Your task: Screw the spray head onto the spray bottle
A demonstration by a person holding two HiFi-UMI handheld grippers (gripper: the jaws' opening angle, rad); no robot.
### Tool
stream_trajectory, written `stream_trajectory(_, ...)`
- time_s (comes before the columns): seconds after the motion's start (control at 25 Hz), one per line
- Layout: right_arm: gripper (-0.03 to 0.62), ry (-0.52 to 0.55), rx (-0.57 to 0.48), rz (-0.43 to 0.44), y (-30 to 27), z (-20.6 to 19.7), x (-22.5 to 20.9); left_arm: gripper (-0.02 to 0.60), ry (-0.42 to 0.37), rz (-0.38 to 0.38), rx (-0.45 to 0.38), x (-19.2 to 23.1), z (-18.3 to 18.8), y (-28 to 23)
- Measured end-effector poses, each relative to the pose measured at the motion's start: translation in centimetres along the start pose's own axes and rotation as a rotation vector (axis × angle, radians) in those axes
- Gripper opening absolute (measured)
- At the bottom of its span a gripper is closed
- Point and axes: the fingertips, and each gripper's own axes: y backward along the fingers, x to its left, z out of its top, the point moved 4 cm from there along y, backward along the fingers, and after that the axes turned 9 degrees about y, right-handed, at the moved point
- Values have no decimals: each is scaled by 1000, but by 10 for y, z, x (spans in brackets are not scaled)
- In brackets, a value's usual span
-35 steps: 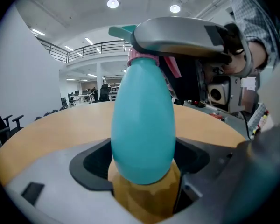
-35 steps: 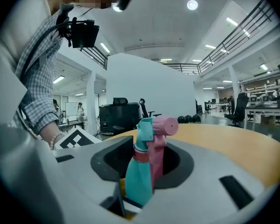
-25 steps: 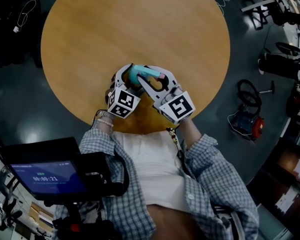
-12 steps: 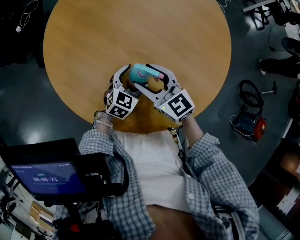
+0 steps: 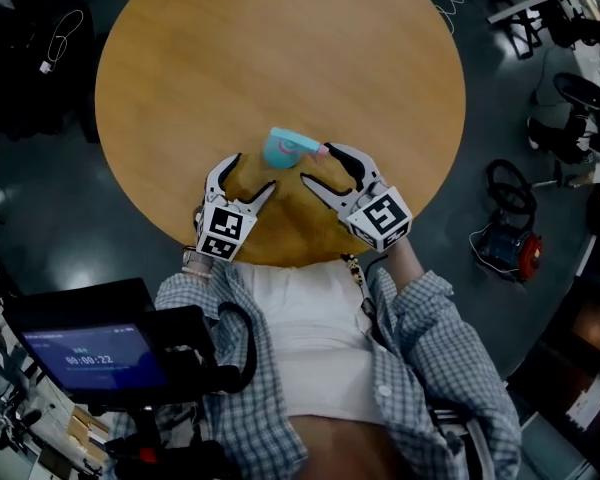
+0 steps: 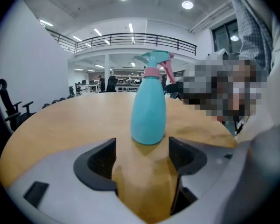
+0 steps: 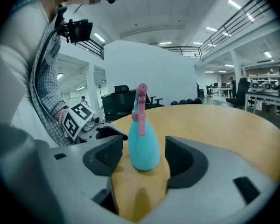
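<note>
While lower-left screen (image 5: 92, 356) reads 00:00:22: 1 spray bottle (image 5: 280, 149) ungripped, just past both tips. Left gripper (image 5: 252, 171) wide, just narrowing; right gripper (image 5: 318, 163) wide, just opening; 0 between jaws.

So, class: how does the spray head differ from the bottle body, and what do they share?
The spray head has a pink collar and trigger; the bottle body is plain teal. The spray head is narrow and angular; the bottle body rounded, widening downward. The bottle body stands on the table; the spray head sits atop it. Both are teal.
</note>
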Motion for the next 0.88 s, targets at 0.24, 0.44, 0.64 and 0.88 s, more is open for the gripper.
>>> stream_trajectory(0.24, 240, -160, 7, -76, 61, -31, 9, 5, 112, 124, -84, -6, 12, 43)
stream_trajectory(0.44, 62, -237, 46, -138, 58, -51, 24, 5, 187, 92, -107, 1, 4, 44)
stream_trajectory(0.64, -5, -213, 114, -192, 49, -64, 28, 5, 179, 76, -86, -4, -4, 45)
stream_trajectory(0.88, -5, -218, 137, -208, 44, -65, 23, 5, 154, 60, -79, -9, -6, 43)
